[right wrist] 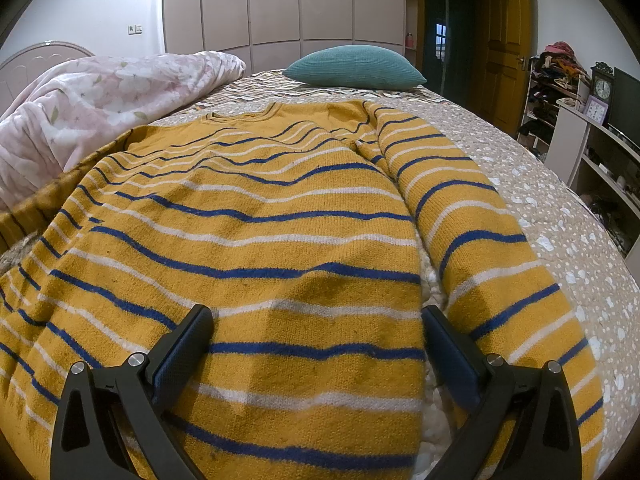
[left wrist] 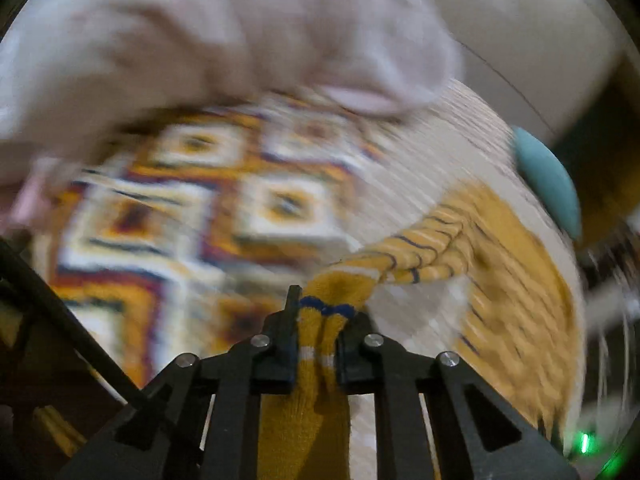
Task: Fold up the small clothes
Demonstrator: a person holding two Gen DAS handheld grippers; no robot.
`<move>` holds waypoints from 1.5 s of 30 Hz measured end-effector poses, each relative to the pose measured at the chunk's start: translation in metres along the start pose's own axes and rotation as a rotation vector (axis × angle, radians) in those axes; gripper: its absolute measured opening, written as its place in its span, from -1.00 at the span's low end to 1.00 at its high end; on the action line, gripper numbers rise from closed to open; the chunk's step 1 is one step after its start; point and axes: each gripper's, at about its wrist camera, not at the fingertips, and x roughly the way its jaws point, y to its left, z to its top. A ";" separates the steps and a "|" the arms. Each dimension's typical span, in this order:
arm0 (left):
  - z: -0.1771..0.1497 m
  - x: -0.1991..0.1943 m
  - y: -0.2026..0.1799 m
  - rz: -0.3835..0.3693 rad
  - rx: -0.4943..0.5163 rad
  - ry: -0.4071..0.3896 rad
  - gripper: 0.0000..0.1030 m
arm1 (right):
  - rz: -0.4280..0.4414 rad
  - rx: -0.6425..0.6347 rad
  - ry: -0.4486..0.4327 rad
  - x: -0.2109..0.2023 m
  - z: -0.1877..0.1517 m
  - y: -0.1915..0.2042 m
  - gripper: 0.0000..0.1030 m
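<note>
A yellow knit sweater [right wrist: 256, 240] with blue and white stripes lies spread on the bed, neck toward the far side, right sleeve [right wrist: 472, 224] lying along its body. My right gripper [right wrist: 318, 320] is open, its fingers straddling the lower body of the sweater, just above it. My left gripper [left wrist: 320, 320] is shut on a bunched part of the sweater [left wrist: 320, 344], apparently a sleeve end, which trails off to the right [left wrist: 512, 264]. The left wrist view is blurred by motion.
A teal pillow [right wrist: 356, 66] lies at the far side of the bed; it also shows in the left wrist view [left wrist: 548, 184]. A pink floral quilt [right wrist: 88, 100] is heaped at the left. A patterned blanket [left wrist: 208, 208] lies under the left gripper. Shelves [right wrist: 592, 152] stand right of the bed.
</note>
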 end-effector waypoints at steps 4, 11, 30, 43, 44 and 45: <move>0.022 -0.019 0.029 0.030 -0.095 -0.045 -0.72 | 0.001 0.001 0.001 0.000 0.000 -0.001 1.00; 0.012 -0.052 0.011 -0.052 -0.079 -0.076 -0.14 | 0.001 0.001 0.000 0.000 0.000 0.000 1.00; -0.170 0.014 -0.143 -0.116 0.502 0.138 0.28 | 0.004 0.004 0.001 -0.001 0.000 -0.001 1.00; -0.176 -0.011 -0.127 -0.045 0.399 0.041 -0.69 | 0.001 0.004 -0.033 0.000 -0.002 0.001 1.00; -0.178 -0.016 -0.125 -0.050 0.391 0.030 -0.65 | 0.002 0.005 -0.034 0.000 -0.001 0.001 1.00; -0.180 -0.020 -0.124 -0.053 0.381 0.019 -0.56 | 0.009 0.010 -0.030 0.000 -0.001 0.001 1.00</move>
